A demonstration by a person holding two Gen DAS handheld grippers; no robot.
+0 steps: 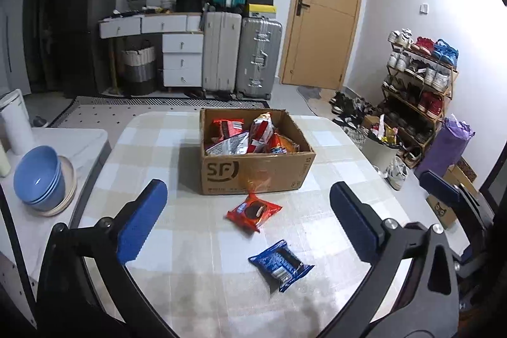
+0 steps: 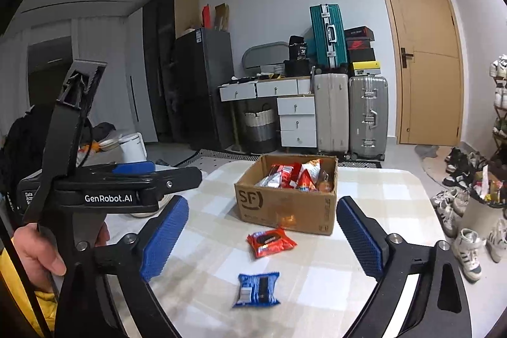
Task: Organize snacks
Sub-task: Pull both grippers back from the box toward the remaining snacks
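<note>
A cardboard box (image 1: 253, 173) marked SF stands on the checked table (image 1: 190, 243) and holds several snack packets (image 1: 250, 137). A red cookie packet (image 1: 253, 213) lies just in front of the box. A blue cookie packet (image 1: 280, 263) lies nearer to me. My left gripper (image 1: 248, 219) is open and empty, above the table with both packets between its fingers' lines. In the right wrist view the box (image 2: 285, 208), the red packet (image 2: 271, 242) and the blue packet (image 2: 258, 289) show again. My right gripper (image 2: 263, 238) is open and empty. The left gripper's body (image 2: 120, 186) is at its left.
Stacked blue bowls (image 1: 39, 179) on a plate sit on a white side surface at the left, beside a white jug (image 1: 16, 122). Suitcases (image 1: 240, 56), drawers and a door stand behind the table. A shoe rack (image 1: 418, 84) and loose shoes are at the right.
</note>
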